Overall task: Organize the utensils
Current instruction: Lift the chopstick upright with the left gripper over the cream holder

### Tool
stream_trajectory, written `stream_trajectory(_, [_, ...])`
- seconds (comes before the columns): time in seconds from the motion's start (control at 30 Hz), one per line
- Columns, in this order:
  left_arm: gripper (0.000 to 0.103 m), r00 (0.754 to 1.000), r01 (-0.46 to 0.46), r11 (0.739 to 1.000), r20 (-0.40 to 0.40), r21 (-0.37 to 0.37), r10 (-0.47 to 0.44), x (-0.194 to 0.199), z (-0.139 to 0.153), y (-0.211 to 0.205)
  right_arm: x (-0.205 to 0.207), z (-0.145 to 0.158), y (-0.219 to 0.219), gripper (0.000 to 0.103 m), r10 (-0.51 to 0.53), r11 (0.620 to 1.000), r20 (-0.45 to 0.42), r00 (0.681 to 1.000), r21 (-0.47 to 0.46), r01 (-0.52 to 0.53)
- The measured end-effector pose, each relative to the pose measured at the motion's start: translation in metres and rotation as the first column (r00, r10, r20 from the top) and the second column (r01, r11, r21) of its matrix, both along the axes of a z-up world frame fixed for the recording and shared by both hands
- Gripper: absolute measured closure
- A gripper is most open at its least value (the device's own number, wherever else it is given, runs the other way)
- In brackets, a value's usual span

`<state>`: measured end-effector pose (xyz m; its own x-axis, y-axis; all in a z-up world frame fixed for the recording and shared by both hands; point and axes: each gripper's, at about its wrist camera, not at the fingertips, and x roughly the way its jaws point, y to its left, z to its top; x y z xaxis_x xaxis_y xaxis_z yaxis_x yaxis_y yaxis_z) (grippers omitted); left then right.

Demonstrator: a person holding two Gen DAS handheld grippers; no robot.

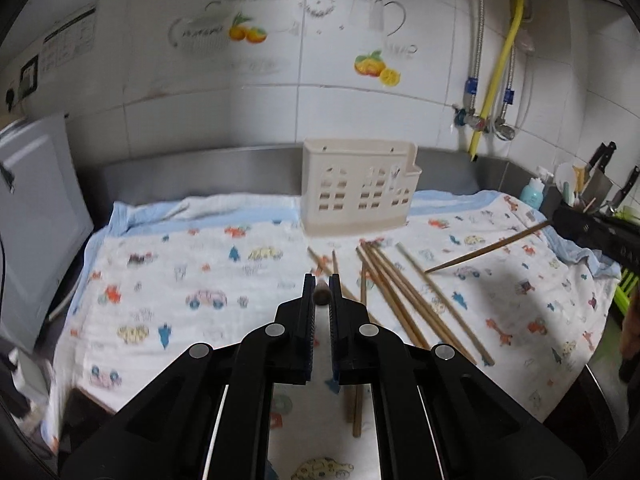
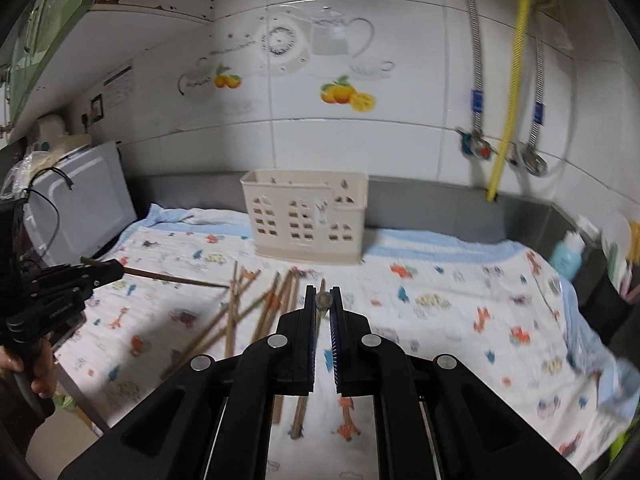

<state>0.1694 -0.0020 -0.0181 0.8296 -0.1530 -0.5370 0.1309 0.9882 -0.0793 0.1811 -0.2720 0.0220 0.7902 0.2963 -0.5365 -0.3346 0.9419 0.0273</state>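
My left gripper [image 1: 322, 282] is shut on a brown chopstick [image 1: 321, 295] that I see end-on between its pads. In the right wrist view the same gripper [image 2: 114, 270] holds that chopstick [image 2: 172, 279] level above the cloth at the left. The right gripper [image 2: 323, 293] is likewise shut on a chopstick [image 2: 323, 300]. From the left wrist view it [image 1: 558, 216] comes in at the right, its chopstick [image 1: 488, 247] slanting down to the left. Several loose chopsticks [image 1: 400, 292] [image 2: 260, 308] lie on the cloth below. A cream utensil holder [image 1: 356, 192] [image 2: 304, 220] stands behind them by the back wall.
A printed cloth [image 1: 180, 272] [image 2: 460, 300] covers the steel counter. A grey appliance [image 1: 36, 220] [image 2: 80, 208] stands at the left. At the right are a blue bottle [image 1: 534, 192] [image 2: 568, 252] and a knife rack [image 1: 596, 184]. Hoses and valves [image 2: 500, 148] hang on the tiled wall.
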Motion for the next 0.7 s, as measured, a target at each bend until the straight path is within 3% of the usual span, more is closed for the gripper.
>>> stream_trajectory(0.47, [0.098,0.998,0.031,0.999,0.056,0.027,-0.033,0.031,0.049,0.000,0.076,0.120,-0.003,0.097,0.009,0.999,0.075,0.997,-0.040,-0.006])
stream_trajectory(0.7, [0.098,0.995,0.061,0.998,0.080,0.021,-0.062,0.050,0.069,-0.008,0.139,0.119,0.015,0.097,-0.014,0.995,0.016,1.000,-0.095,0.016])
